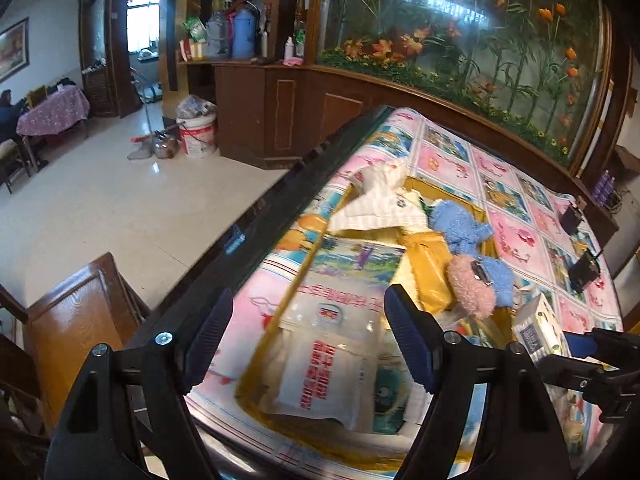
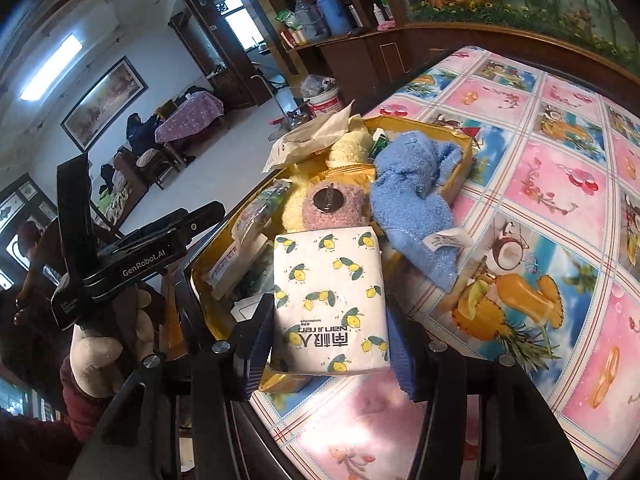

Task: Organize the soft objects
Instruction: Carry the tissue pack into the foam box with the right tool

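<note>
- Left wrist view: the left gripper (image 1: 308,340) hangs over the near end of the yellow box (image 1: 430,276), its two blue-padded fingers (image 1: 208,336) spread wide with nothing between them.
- Directly under that gap lies one white plastic packet with red print (image 1: 324,368), flat in the box and touching neither pad.
- Farther along the box I count one pink plush piece (image 1: 470,286), two fuzzy blue cloth lumps (image 1: 460,222) that may be one towel, and one white striped cloth (image 1: 376,200) draped over the far corner.
- At the right edge the right gripper (image 1: 576,350) reaches in, holding one tissue pack (image 1: 538,330) just beside the box.
- The box sits on a table under a pink and blue fruit-print cover (image 1: 520,236); two small black devices (image 1: 584,270) lie well apart from it, and a wooden chair back (image 1: 76,308) stands at the near left.
- Right wrist view: the right gripper (image 2: 332,344) is closed on the lemon-print tissue pack (image 2: 330,300), one pad pressed to each side of it.
- The pack is held over the near end of the yellow box (image 2: 460,148), hiding part of what lies there.
- Behind it sit one pink plush piece (image 2: 332,206) with a round metal disc, one blue towel (image 2: 412,196) spilling over the right wall with its white label showing, one pale yellow plush (image 2: 348,148) and one clear wrapper (image 2: 308,136).
- The left gripper (image 2: 120,252) stands to the left, held by a gloved hand (image 2: 100,360); its fingers are out of frame here.
</note>
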`<state>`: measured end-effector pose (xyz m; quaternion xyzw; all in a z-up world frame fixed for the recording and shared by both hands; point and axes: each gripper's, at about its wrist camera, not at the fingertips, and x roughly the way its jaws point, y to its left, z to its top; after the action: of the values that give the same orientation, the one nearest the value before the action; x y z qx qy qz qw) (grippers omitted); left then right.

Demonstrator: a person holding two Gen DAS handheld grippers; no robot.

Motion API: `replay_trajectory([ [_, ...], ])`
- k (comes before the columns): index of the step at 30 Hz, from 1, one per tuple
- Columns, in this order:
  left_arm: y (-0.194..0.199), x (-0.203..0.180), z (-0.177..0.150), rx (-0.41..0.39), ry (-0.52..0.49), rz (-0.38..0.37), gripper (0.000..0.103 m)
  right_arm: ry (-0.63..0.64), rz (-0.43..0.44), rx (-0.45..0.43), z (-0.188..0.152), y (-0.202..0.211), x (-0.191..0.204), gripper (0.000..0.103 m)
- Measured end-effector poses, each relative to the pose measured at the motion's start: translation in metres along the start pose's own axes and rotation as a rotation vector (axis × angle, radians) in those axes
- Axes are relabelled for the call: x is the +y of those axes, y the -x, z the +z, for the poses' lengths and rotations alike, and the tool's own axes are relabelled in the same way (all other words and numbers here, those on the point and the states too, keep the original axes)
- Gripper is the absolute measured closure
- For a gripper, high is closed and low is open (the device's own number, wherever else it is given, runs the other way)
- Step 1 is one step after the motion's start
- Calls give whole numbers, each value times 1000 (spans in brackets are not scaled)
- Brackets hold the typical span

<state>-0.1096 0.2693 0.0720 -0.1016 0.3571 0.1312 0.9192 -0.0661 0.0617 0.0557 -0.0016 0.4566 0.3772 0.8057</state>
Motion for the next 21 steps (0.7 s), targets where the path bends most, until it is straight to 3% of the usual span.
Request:
replay_trajectory([
  [4,3,11,0,-36,1,75,25,66,17,17,13,-16,26,49],
  [11,5,22,-2,-59,-3,132,25,142,30,74,37,-62,61,48],
  [14,5,24,-3,-69,-17,149,25,159,-30,98,44,-84,61,49],
  [21,-2,35,-1,-76,-16,187,25,60,-89,123,55,-108,38,49],
])
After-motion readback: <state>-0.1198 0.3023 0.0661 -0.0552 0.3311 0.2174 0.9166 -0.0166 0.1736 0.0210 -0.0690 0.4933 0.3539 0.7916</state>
